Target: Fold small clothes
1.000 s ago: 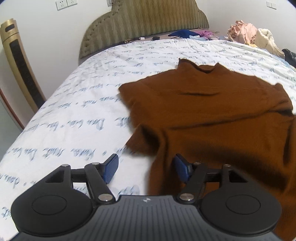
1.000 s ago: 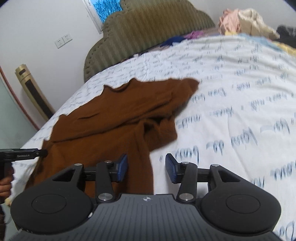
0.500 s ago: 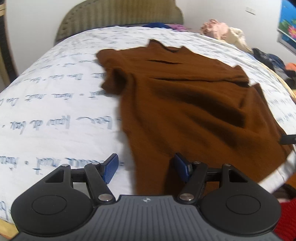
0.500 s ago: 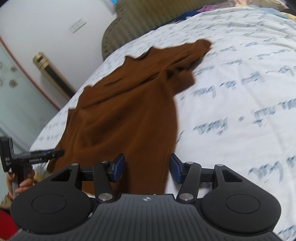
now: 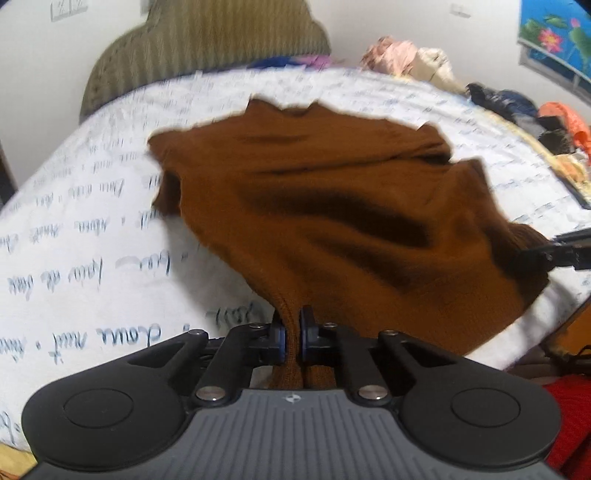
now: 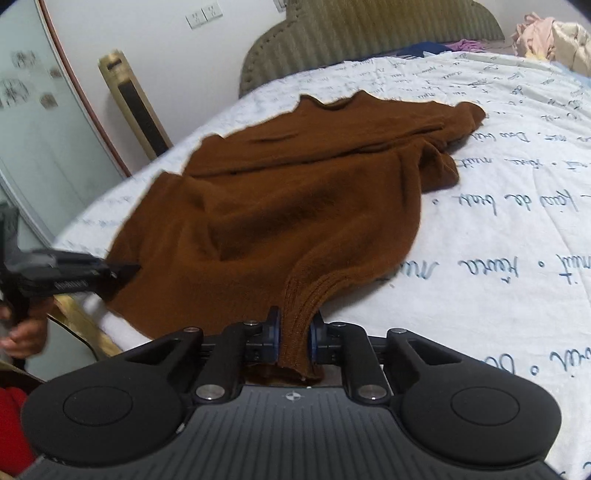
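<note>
A brown knit sweater [image 5: 332, 206] lies on the bed, its collar toward the headboard; it also shows in the right wrist view [image 6: 288, 192]. My left gripper [image 5: 291, 338] is shut on the ribbed hem at the sweater's near left corner. My right gripper [image 6: 294, 338] is shut on the ribbed hem at the near right corner. Each gripper shows in the other's view, the right gripper [image 5: 546, 254] at the right edge and the left gripper [image 6: 74, 277] at the left edge. Both sleeves lie folded over the body.
The bed has a white sheet [image 6: 517, 229] with blue script and an olive padded headboard [image 6: 369, 33]. Piles of other clothes [image 5: 406, 59] lie at the far right of the bed. A gold standing unit [image 6: 133, 107] is by the wall. The bed's near edge is just below both grippers.
Both grippers were open above the sweater; they have dropped to its near hem and shut on it, one at each corner.
</note>
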A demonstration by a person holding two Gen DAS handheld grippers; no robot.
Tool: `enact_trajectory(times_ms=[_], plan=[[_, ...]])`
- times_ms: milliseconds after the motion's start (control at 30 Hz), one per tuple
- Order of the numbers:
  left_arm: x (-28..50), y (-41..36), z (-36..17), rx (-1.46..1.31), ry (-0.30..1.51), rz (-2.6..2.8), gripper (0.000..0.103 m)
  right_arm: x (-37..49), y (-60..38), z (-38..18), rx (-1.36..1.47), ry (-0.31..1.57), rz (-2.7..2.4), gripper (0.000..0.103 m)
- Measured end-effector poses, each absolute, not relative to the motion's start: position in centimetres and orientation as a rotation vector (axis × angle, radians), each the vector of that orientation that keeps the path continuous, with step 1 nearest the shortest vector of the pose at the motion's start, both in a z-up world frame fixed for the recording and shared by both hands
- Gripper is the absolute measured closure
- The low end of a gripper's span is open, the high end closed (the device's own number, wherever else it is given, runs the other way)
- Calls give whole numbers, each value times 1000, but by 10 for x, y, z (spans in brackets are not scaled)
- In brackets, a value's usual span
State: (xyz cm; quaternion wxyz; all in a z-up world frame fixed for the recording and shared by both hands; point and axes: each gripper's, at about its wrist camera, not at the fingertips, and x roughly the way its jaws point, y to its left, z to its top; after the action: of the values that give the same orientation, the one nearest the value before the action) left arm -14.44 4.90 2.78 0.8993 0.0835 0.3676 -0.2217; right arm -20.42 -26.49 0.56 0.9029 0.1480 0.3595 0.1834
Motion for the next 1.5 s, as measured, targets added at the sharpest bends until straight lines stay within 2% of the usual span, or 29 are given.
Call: enact_trajectory(times_ms=[267,467,933,1133,1500], plan=[[-173,69,91,105,580,-533,97,-219,-281,62,344,585,470,84],[-165,78,101,75,565,-510,97,-226,-298,85,378,510,475,84],[-69,49,111,116,621,-306,97,-146,-316,75,490,461,337,85],[-31,29,101,146,676,-230,97,-112,-307,71,428,448,226,84],[9,14,87,173,730,-182,97,-65,-308,54,495,476,172,85]])
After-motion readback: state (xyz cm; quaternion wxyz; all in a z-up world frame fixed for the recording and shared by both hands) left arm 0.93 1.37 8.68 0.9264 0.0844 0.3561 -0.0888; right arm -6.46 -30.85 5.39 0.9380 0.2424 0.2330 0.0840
